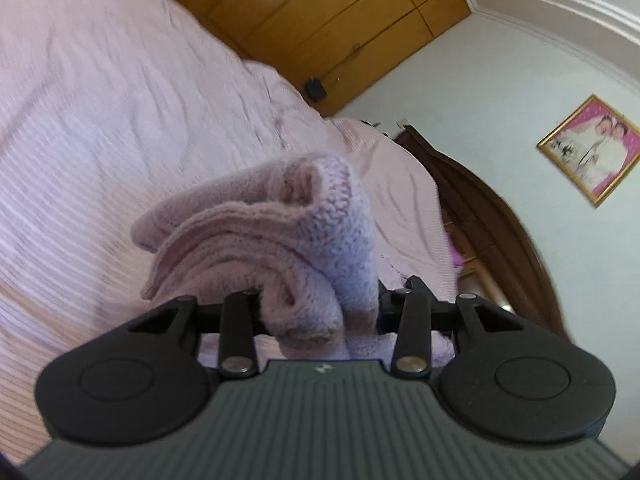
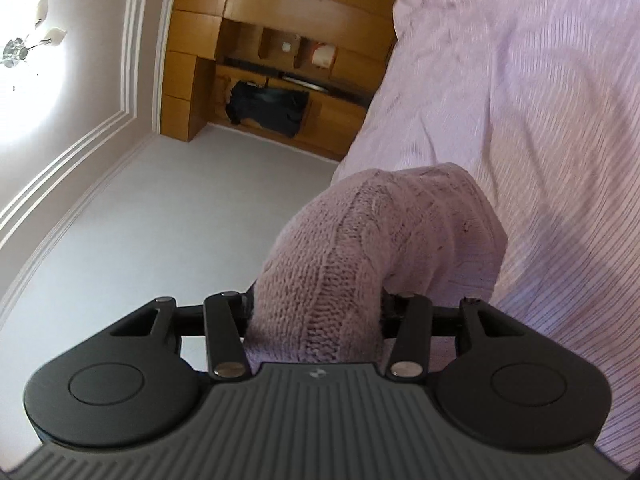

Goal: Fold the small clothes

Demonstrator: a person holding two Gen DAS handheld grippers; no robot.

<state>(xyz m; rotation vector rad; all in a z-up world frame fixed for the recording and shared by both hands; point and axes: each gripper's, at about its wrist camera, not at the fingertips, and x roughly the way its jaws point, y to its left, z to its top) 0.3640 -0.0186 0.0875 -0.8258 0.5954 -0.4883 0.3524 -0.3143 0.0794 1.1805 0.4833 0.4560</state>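
While each tool [image 1: 316, 304] [image 2: 316, 304] pinches the pink knit garment [image 1: 276, 236] above the bed [image 1: 100, 120], we should keep both grips level.

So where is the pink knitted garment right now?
The pink knitted garment is bunched between the jaws of both the left gripper and the right gripper, held above the pink striped bedspread.
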